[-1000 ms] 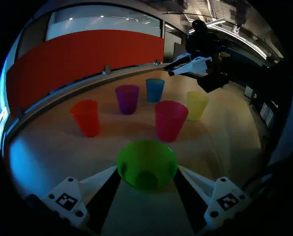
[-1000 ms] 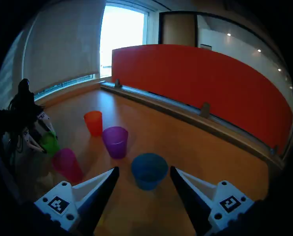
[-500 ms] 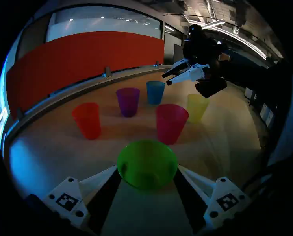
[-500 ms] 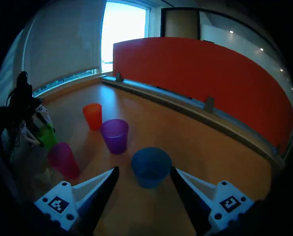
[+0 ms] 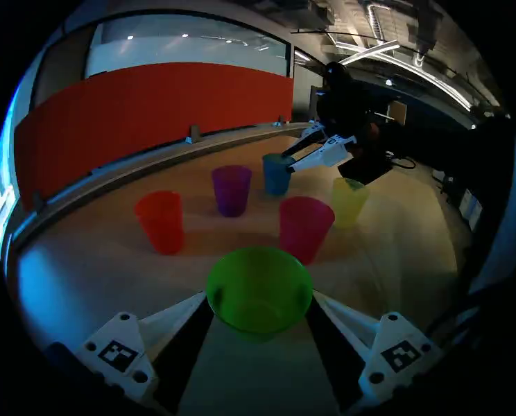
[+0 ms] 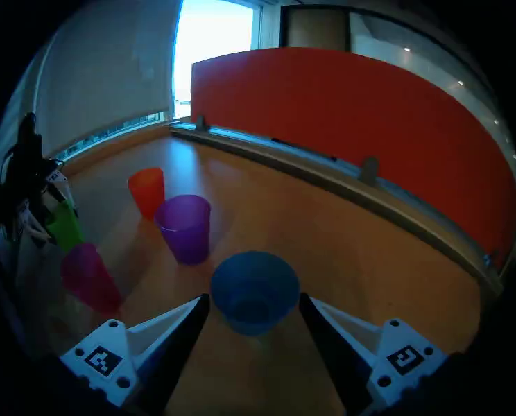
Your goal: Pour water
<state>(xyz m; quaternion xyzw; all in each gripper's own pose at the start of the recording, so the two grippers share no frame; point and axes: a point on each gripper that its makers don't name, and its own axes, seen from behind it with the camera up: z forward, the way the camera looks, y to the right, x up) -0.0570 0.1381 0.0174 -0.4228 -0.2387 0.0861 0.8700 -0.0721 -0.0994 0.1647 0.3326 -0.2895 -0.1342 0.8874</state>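
In the left gripper view a green cup [image 5: 259, 295] sits between my left gripper's [image 5: 259, 299] fingers, which press on both its sides. The right gripper view has the same green cup [image 6: 65, 227] far left, in that gripper's [image 6: 53, 211] hold. My right gripper [image 6: 254, 299] is open, its fingertips on either side of a blue cup [image 6: 254, 291] standing on the wooden table [image 6: 369, 277]; I cannot tell whether they touch it. Seen from the left gripper view, the right gripper [image 5: 289, 159] reaches to the blue cup [image 5: 275, 182] from the right. No water is visible.
Other cups stand on the table [image 5: 410, 263]: orange [image 5: 161, 222], purple [image 5: 231, 189], pink [image 5: 304, 227], yellow [image 5: 348, 201]. A red partition [image 5: 154, 104] runs behind the table's raised back edge. In the right gripper view the purple cup [image 6: 184, 227] stands just left of the blue one.
My right gripper has dropped lower and moved forward, so the blue cup now lies between its fingertips. My left gripper still holds the green cup, nearly unmoved.
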